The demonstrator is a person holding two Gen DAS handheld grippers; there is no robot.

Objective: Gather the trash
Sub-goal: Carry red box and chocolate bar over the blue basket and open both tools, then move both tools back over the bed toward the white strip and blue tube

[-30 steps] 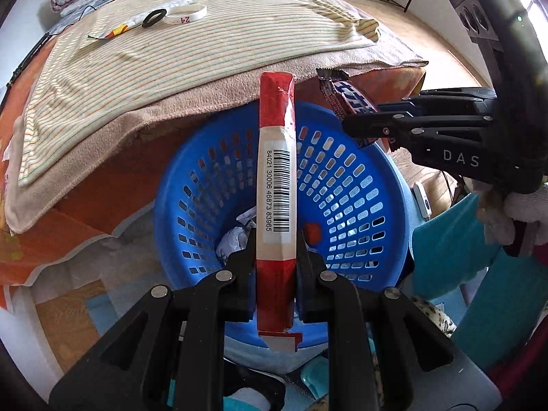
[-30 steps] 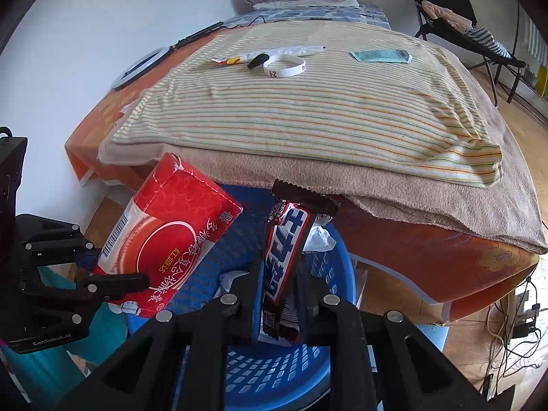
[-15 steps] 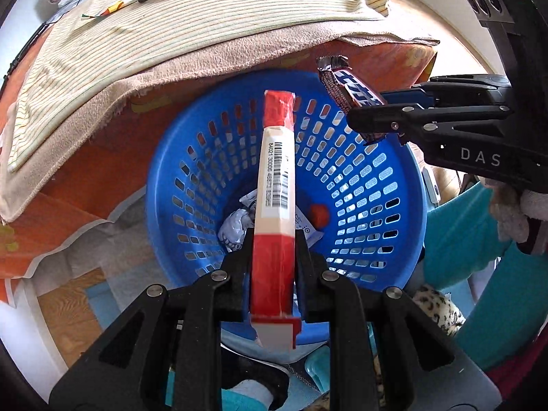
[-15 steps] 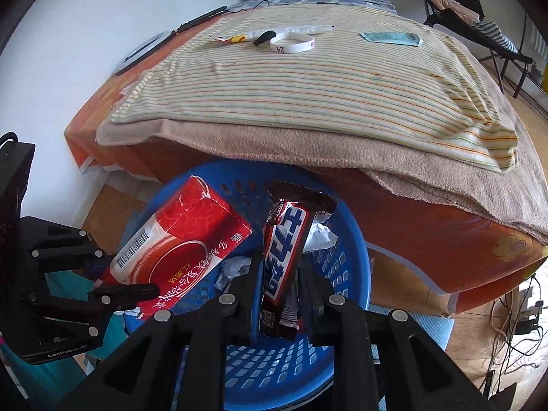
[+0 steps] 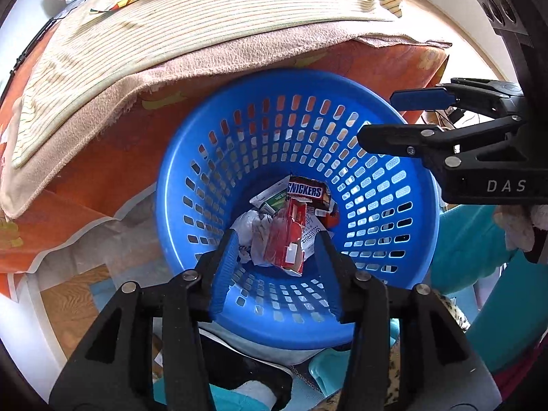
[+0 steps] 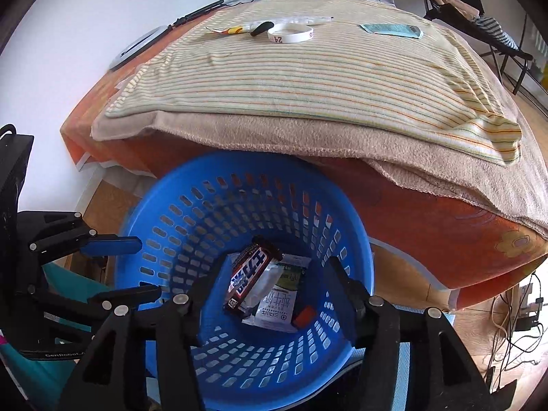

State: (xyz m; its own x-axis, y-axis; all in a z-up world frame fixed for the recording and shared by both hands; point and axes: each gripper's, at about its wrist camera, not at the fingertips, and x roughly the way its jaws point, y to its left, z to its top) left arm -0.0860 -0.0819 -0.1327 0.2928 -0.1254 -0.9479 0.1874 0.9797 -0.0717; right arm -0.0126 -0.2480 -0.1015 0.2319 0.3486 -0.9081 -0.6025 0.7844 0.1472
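Note:
A blue perforated basket [image 5: 191,185] stands on the floor against the bed; it also shows in the right wrist view [image 6: 150,239]. Inside lie a red carton [image 5: 287,236], a Snickers wrapper [image 5: 304,190], crumpled white paper [image 5: 250,226] and other packets. In the right wrist view the candy wrapper [image 6: 248,279] lies on a white packet [image 6: 279,303]. My left gripper [image 5: 275,267] is open and empty over the basket's near rim. My right gripper [image 6: 269,294] is open and empty over the basket. Each gripper shows in the other's view: the right [image 5: 394,116], the left [image 6: 137,265].
The bed [image 6: 308,78] carries a striped towel over a beige blanket. On it lie a white wristband [image 6: 289,34], a black ring [image 6: 260,27], a small colourful wrapper [image 6: 233,29] and a teal packet [image 6: 390,29]. A folding chair [image 6: 479,10] stands far right. Cables [image 6: 517,318] lie on the floor.
Both grippers have opened. The red carton has dropped from the left gripper and the Snickers wrapper from the right; both now lie in the basket.

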